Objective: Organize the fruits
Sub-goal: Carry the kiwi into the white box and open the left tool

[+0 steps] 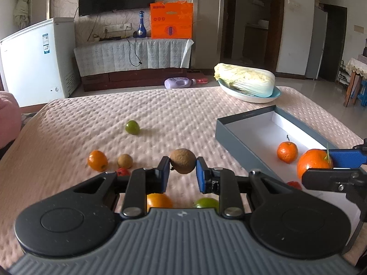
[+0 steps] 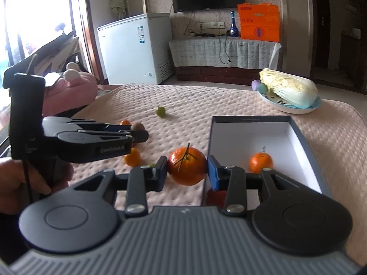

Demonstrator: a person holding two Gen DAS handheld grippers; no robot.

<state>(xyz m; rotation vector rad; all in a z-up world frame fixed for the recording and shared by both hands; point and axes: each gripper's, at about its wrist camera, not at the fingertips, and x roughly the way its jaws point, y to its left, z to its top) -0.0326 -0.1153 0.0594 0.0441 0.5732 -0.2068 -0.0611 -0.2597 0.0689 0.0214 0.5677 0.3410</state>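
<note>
My left gripper (image 1: pixel 182 163) is shut on a brown kiwi (image 1: pixel 182 160), held above the pink quilted table cover. My right gripper (image 2: pixel 187 168) is shut on a large orange (image 2: pixel 187 165) with a stem, held at the near left edge of the open grey box (image 2: pixel 305 137). That orange (image 1: pixel 313 163) and the right gripper's fingers (image 1: pixel 346 157) show at the right of the left wrist view. A small tangerine (image 2: pixel 261 162) lies inside the box. Loose on the cover lie a green fruit (image 1: pixel 132 127), a small orange (image 1: pixel 97 160), a second kiwi (image 1: pixel 125 161) and a red fruit (image 1: pixel 123 171).
A plate (image 1: pixel 252 96) with a napa cabbage (image 1: pixel 244 79) stands at the far right of the table. A pink plush toy (image 2: pixel 68 91) lies at the left edge. Under the left gripper an orange (image 1: pixel 158 200) and a green fruit (image 1: pixel 206 202) peek out. A hand (image 2: pixel 13 183) holds the left gripper.
</note>
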